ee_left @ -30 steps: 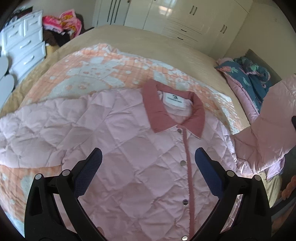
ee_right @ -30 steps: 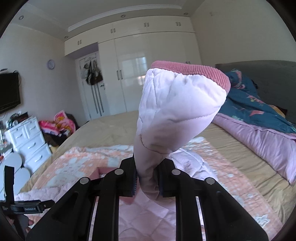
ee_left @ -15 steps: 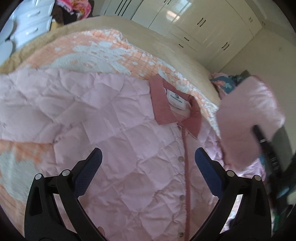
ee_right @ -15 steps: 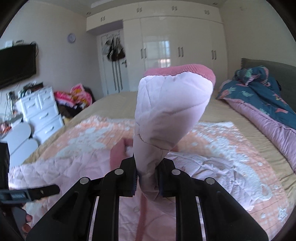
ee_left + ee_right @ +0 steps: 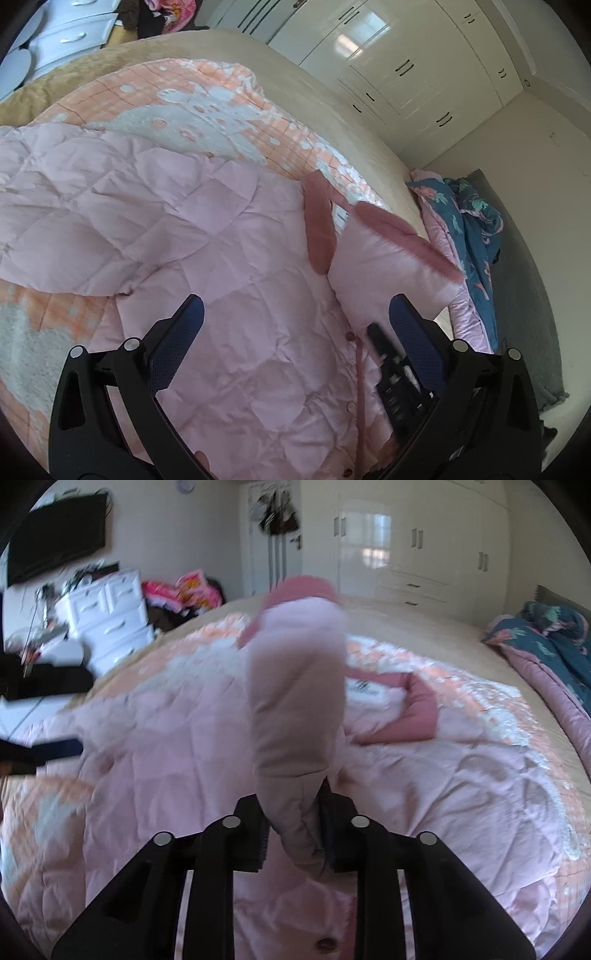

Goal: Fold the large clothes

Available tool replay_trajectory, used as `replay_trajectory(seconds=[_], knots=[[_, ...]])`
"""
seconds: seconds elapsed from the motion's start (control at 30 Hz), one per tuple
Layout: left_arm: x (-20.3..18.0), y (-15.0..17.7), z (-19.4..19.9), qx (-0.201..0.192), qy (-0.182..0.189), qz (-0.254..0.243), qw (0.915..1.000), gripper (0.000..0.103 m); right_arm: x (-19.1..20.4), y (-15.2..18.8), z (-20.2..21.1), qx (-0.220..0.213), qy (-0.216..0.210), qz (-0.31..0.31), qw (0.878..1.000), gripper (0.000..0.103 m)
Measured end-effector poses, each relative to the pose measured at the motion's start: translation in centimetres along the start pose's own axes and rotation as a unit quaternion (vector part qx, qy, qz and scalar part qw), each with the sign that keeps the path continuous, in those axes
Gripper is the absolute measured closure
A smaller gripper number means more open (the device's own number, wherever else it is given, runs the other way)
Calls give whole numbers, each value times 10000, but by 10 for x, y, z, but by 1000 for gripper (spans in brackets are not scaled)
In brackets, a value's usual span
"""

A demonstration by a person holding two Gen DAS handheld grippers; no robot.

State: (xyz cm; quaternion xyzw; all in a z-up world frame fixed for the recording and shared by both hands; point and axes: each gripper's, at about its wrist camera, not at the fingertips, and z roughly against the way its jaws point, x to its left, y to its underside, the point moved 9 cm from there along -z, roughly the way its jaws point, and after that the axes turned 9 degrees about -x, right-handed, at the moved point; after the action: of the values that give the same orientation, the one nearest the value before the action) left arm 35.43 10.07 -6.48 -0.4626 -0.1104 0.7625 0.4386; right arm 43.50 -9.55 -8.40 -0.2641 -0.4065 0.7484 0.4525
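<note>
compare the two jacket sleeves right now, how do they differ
The right sleeve is lifted over the jacket front, between the right gripper's opening jaws; the left sleeve lies flat, spread sideways on the blanket, ungripped. The right sleeve's dark pink cuff shows; the left's is out of frame. Both are pale pink and quilted.

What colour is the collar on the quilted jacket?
Dusty rose, darker than the pale pink jacket; the collar shows best in the right wrist view.

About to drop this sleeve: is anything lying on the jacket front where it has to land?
Nothing visible. The quilted pink jacket's front lies bare under the pink sleeve, which sits between the right gripper's opening jaws.
</note>
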Motion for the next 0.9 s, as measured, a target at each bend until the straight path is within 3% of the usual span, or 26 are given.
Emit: replay_trajectory(seconds=[0.13, 0.3, 0.47, 0.57, 0.63, 0.67, 0.73, 0.77, 0.8, 0.9], knots=[[-2, 8, -5, 198, 244, 195, 9993, 9, 15, 13, -4, 241, -215, 71, 9995, 66], [0, 17, -12, 374, 291, 253, 9986, 9, 25, 25, 8, 554, -813, -235, 9949, 26], [1, 40, -31, 808, 449, 444, 9947, 9, 4, 21, 43, 376, -955, -398, 9939, 19], [-2, 59, -44, 1140, 647, 551, 9898, 9, -33, 19, 59, 318, -686, -651, 9950, 19], [0, 73, -53, 1252, 504, 565, 9892, 10, -60, 19, 69, 287, -446, -835, 9951, 19], [1, 79, -56, 1299, 488, 566, 9887, 14, -72, 20, 73, 275, -351, -912, 9948, 19], [-1, 89, -62, 1333, 459, 448, 9890, 33, -98, 24, 83, 255, -119, -1054, 9940, 19], [-3, 90, -63, 1325, 447, 346, 9896, 54, -110, 27, 87, 249, -7, -1108, 9935, 19], [-5, 92, -64, 1291, 396, 201, 9906, 65, -117, 30, 89, 251, 70, -1145, 9931, 19], [-14, 92, -61, 1029, 278, -380, 9936, 82, -145, 39, 96, 272, 287, -1302, 9907, 19]])
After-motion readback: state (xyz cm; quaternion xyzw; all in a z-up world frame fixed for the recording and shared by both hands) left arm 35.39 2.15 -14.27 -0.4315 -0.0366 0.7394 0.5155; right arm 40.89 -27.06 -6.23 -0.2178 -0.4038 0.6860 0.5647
